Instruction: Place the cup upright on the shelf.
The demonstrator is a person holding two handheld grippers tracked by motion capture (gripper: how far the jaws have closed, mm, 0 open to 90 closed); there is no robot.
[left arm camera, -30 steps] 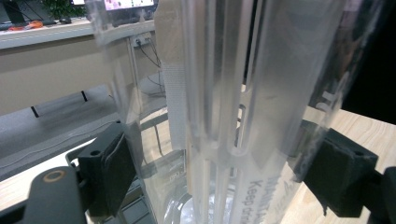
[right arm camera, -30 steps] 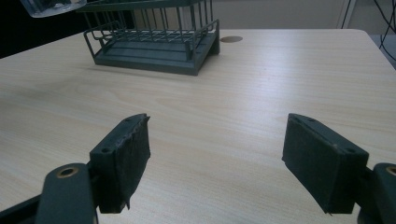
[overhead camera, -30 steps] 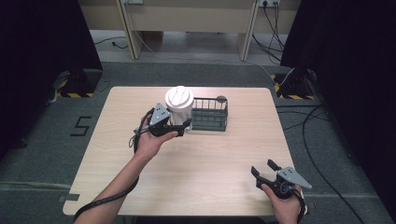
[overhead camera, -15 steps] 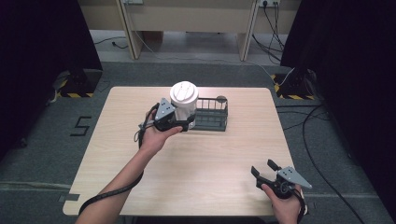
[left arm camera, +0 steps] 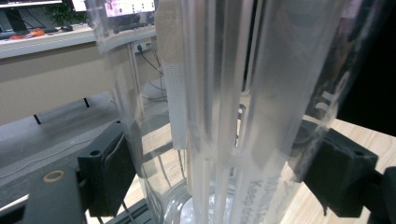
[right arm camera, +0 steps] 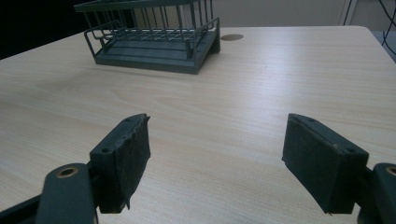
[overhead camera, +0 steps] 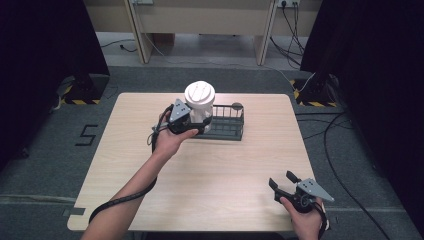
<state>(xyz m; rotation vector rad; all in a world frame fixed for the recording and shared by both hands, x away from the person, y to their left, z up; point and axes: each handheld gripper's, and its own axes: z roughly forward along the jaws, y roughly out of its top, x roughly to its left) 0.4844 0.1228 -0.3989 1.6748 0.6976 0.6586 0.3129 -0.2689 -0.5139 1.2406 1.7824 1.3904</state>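
Gripping a clear plastic container (overhead camera: pixel 200 106) with a white lid, the left gripper (overhead camera: pixel 192 120) holds it upright at upper centre of the high view, over the left end of the dark wire rack (overhead camera: pixel 229 125). In the left gripper view the ribbed transparent wall (left arm camera: pixel 224 116) runs from top to bottom between the two black pads (left arm camera: pixel 112 172), which press on it from either side, so the hold looks firm. Whether its base touches the rack's floor or hangs just above it cannot be told.

The step in hand looks like setting the container into the rack. To do it well, keep it vertical so the lid stays level, bring it straight down inside the wire rim rather than across it, and release only once the base sits flat on the rack's tray. The smooth wall may slip, so the squeeze should stay even until then.

At the lower right of the high view the right gripper (overhead camera: pixel 285 183) rests near the table's (overhead camera: pixel 210 175) front edge, its jaws spread wide with nothing between them, pointing toward the rack (right arm camera: pixel 154 37).
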